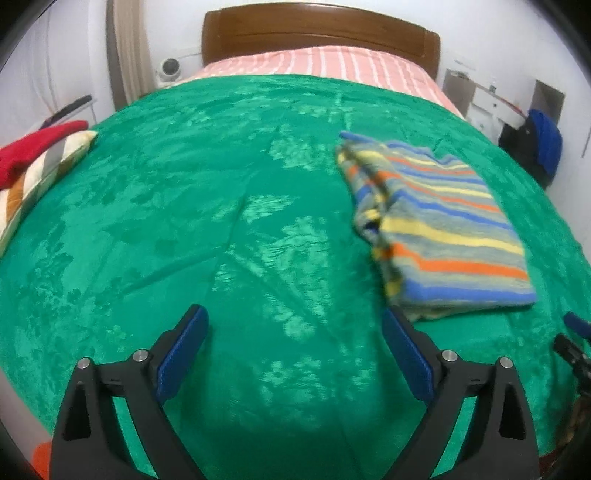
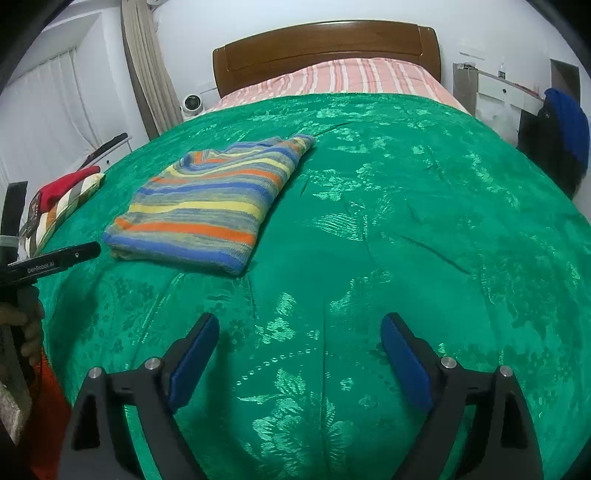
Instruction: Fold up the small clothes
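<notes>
A striped garment [image 1: 439, 221] in blue, yellow, orange and grey lies folded into a rectangle on the green bedspread [image 1: 221, 221]. In the left wrist view it is ahead and to the right of my left gripper [image 1: 295, 317], which is open and empty above the spread. In the right wrist view the garment [image 2: 210, 203] lies ahead and to the left of my right gripper [image 2: 299, 325], also open and empty. The left gripper's body [image 2: 55, 260] shows at the left edge of the right wrist view.
A red garment on a checked cushion [image 1: 33, 162] lies at the bed's left edge. A pink striped sheet [image 1: 325, 62] and wooden headboard [image 1: 317, 33] are at the far end. A blue and black item [image 2: 561, 136] hangs at the right.
</notes>
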